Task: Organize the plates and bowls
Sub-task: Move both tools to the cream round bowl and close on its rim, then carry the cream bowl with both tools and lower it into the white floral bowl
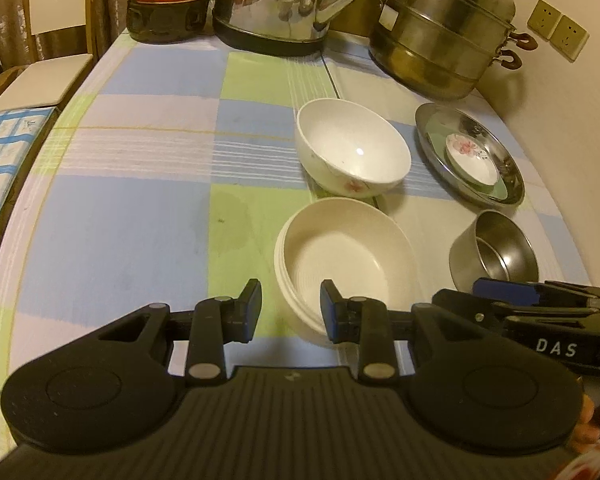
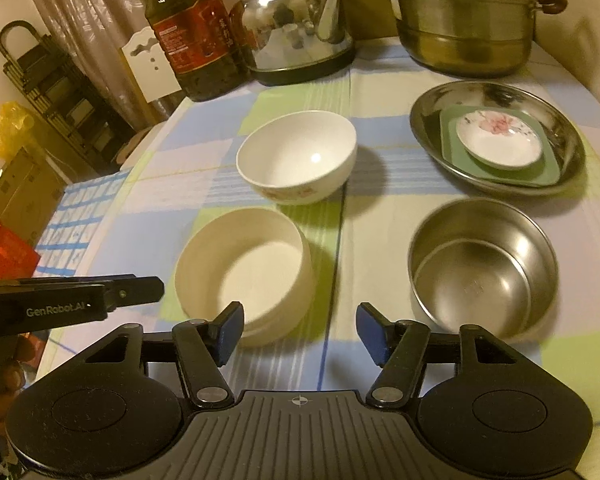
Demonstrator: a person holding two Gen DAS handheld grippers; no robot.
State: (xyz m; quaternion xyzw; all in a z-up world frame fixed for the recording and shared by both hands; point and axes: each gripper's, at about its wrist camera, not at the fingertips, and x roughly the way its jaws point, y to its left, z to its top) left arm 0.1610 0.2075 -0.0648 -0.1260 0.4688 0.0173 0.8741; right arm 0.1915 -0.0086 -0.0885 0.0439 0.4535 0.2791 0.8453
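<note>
On the checked tablecloth (image 2: pixel 204 160) the dishes lie apart. In the right wrist view the cream bowl (image 2: pixel 244 268) sits at about eleven o'clock from the right gripper (image 2: pixel 300 334), the steel bowl (image 2: pixel 484 268) at one o'clock, and the white flowered bowl (image 2: pixel 298 158) stands straight beyond at twelve. The steel pan (image 2: pixel 498 138), holding a green plate (image 2: pixel 548 172) and a small saucer (image 2: pixel 500 144), lies farther off at one.

The white bowl is probably ceramic — glossy, brittle, likely slippery; pinch its rim. The steel bowl looks light and tough.

The right gripper's jaws stand fairly wide, with nothing between them. The left gripper (image 1: pixel 290 312) is narrower, empty too — the cream bowl's near rim shows between its fingertips, apparently untouched.
</note>
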